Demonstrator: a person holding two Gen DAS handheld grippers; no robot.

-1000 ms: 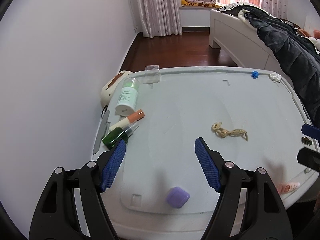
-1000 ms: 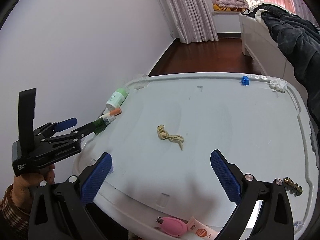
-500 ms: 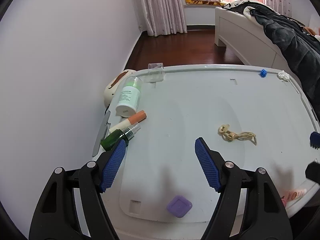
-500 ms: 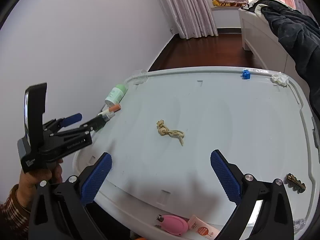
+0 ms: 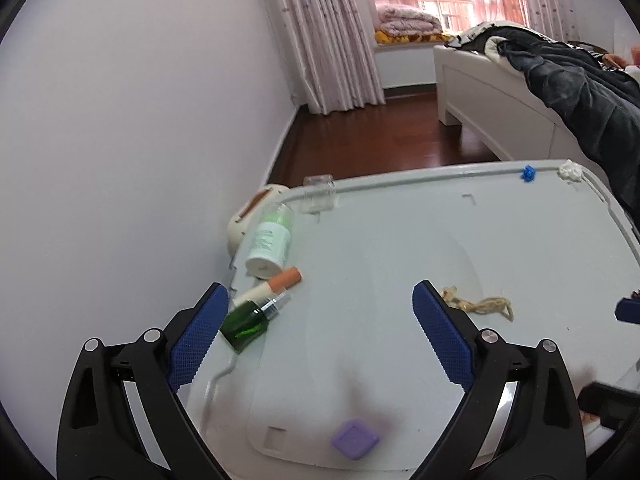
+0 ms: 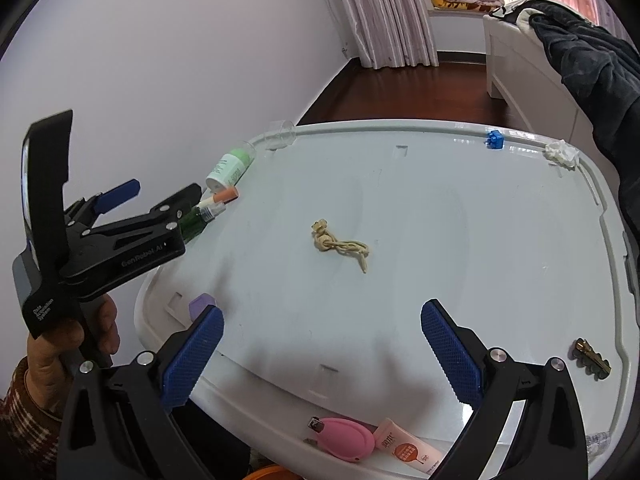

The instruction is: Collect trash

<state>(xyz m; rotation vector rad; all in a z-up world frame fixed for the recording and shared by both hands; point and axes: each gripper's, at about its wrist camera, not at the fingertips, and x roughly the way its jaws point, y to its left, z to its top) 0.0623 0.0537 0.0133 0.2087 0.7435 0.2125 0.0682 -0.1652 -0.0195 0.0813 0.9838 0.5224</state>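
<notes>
The left gripper [image 5: 320, 324], held in a hand [image 6: 72, 344] with a plaid sleeve, hovers over the left end of the white plastic counter [image 5: 400, 240]. Its blue-padded fingers [image 5: 198, 330] are spread wide, have just been opening further, and nothing lies between them. Just beside the left finger lies a small green glass spray bottle [image 5: 246, 322], touching a white tube with an orange cap [image 5: 272, 282]. Behind these a white bottle with a pale green cap [image 5: 270, 240] lies on its side, near a clear plastic cup [image 5: 318, 194] at the rim. A lilac square case [image 5: 354, 438] sits at the near edge.

A knotted beige string [image 6: 340, 244], one piece of trash, lies near the counter's middle, apart from both grippers. The right gripper [image 6: 320, 356] hovers over the near edge with its fingers spread and nothing between them. Below it lie a pink oval case [image 6: 344, 438] and a peach sachet [image 6: 408, 450]. At the far rim sit a small blue block [image 6: 495, 139] and a crumpled white tissue [image 6: 562, 153]. A brass-coloured hair clip [image 6: 592, 358] lies at the right.
</notes>
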